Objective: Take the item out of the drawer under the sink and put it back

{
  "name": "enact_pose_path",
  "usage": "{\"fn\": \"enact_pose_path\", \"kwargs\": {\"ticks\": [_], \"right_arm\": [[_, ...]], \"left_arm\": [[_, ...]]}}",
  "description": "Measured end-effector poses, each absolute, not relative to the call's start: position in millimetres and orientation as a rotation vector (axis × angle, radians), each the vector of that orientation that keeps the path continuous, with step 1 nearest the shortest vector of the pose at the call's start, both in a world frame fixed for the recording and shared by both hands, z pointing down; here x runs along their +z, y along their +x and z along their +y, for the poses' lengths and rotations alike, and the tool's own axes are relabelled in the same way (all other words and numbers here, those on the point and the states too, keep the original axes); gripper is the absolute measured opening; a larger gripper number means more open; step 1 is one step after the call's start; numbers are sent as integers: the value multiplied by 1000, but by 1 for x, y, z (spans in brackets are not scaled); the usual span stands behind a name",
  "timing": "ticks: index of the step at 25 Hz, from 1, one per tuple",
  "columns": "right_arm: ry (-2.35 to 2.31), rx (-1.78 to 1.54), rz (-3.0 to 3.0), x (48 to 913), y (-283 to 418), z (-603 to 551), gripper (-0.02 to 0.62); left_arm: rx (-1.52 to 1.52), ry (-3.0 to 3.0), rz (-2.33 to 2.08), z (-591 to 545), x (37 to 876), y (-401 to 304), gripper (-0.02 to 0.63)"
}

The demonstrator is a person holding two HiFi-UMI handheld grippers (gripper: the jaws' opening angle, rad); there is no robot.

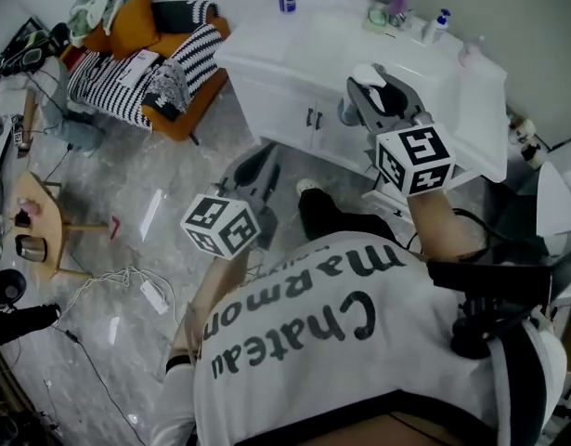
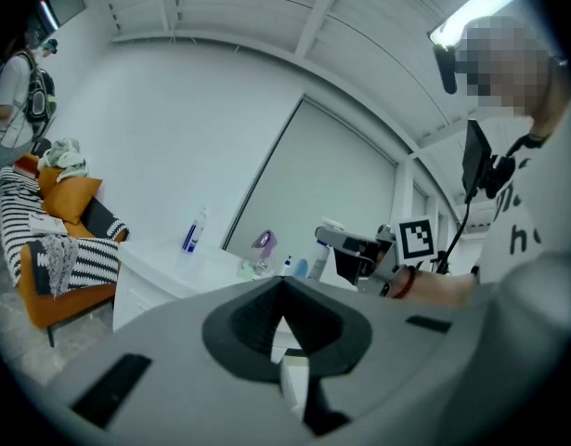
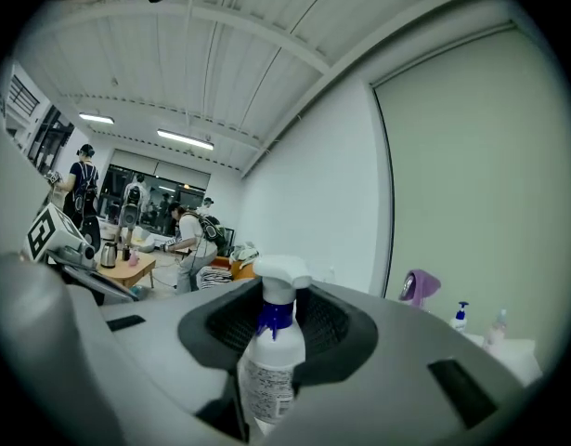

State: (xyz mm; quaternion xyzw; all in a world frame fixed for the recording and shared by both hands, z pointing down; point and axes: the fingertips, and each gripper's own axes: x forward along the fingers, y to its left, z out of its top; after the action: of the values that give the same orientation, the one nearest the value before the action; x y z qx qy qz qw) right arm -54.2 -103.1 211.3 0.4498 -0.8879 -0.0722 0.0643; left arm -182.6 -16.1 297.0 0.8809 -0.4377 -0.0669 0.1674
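Presently the right gripper's [image 1: 367, 86] fingers [image 3: 327, 328] clamp the white spray bottle [image 3: 266, 370], the left gripper's [image 2: 285, 342] fingers [image 2: 239, 328] closed and empty, so a firm, upright hold seems wisest.
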Motion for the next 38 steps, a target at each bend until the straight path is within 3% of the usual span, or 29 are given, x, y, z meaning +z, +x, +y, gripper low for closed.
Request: {"fn": "enact_pose_path", "kwargs": {"ticks": [17,38], "right_arm": [[1360,-133,-2737,212,-86,-188,115],[1388,-57,-2671,236,-99,-414,114]], "left_arm": [[-175,2515,-1353,-71,282,-214,9],[-87,2603,-1247,-304,285,-218,9]]}}
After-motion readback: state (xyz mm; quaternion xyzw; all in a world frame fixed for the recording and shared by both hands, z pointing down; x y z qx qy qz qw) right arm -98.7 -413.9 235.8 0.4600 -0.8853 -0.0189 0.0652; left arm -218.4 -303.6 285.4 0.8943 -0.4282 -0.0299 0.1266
